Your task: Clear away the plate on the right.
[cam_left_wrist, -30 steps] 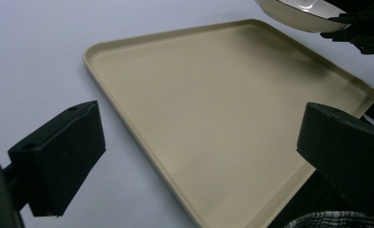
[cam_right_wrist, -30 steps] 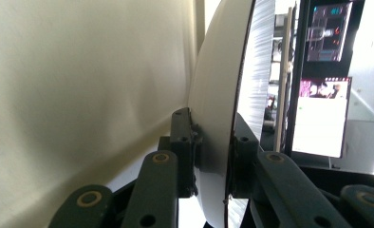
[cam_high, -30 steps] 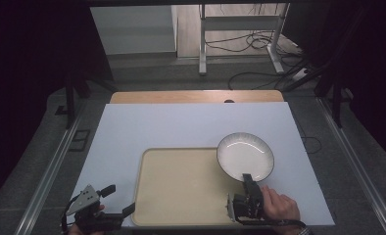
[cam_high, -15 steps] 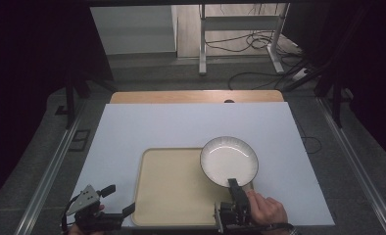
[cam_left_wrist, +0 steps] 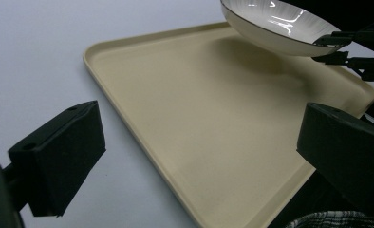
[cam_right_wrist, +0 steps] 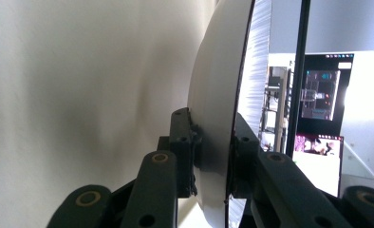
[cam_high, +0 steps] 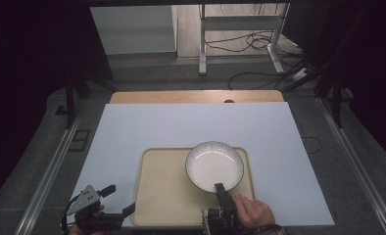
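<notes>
Step in hand: I have the bowl pinched by its near rim in the right gripper and am carrying it above the tray; I judge this to be the placing stage, with the bowl not yet set down.
Bowl position: held clear of the tray over its far right part; in the left gripper view the bowl floats above the tray with its shadow on the surface beneath.
Right jaws: clamped on the rim, one jaw inside the bowl and one outside, as the right gripper view shows.
Left gripper: resting near the tray's near left corner on the counter, jaws spread wide with nothing between them.
Next move, as I see it: lower my right hand until the bowl's foot sits flat on the tray, keep it level, then release.
Watch for: a rim-only grip lets the bowl tilt, so I would go down slowly.
</notes>
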{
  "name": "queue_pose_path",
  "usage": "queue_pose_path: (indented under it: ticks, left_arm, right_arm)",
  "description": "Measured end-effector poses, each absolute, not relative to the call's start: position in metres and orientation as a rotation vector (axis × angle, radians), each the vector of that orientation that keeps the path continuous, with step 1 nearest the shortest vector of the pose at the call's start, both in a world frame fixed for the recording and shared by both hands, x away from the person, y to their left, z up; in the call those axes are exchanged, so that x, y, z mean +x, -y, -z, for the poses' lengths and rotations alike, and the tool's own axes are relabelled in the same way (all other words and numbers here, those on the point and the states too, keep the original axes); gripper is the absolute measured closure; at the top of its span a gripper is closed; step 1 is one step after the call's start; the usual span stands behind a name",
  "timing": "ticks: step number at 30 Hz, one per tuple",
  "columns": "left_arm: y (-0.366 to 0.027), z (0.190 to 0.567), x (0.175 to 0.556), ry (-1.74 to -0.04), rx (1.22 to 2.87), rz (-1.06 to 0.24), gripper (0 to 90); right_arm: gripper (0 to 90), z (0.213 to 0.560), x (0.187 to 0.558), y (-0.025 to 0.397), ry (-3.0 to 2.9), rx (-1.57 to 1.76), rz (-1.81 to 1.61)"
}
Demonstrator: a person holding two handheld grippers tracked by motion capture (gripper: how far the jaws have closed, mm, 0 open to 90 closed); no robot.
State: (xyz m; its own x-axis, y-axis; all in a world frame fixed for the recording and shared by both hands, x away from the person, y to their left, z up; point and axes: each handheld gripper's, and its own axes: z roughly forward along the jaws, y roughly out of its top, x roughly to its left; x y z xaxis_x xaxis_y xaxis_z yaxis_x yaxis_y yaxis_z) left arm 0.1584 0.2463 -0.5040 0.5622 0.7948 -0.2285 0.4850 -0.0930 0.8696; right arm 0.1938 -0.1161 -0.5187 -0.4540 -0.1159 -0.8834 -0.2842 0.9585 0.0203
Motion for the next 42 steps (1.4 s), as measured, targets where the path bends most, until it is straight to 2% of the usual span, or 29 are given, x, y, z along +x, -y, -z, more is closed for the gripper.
queue_pose_path:
  ticks: [19, 42]
  left_arm:
    - [-0.246, 0.504, 0.158, -1.060, 1.752, -0.370, 1.7]
    - [-0.246, 0.504, 0.159, -1.061, 1.749, -0.367, 1.7]
  right_arm:
    - [75.8, 0.537, 0.192, 0.086, -2.091, -0.367, -0.219]
    - [79.0, 0.551, 0.192, 0.079, -2.155, -0.400, -0.212]
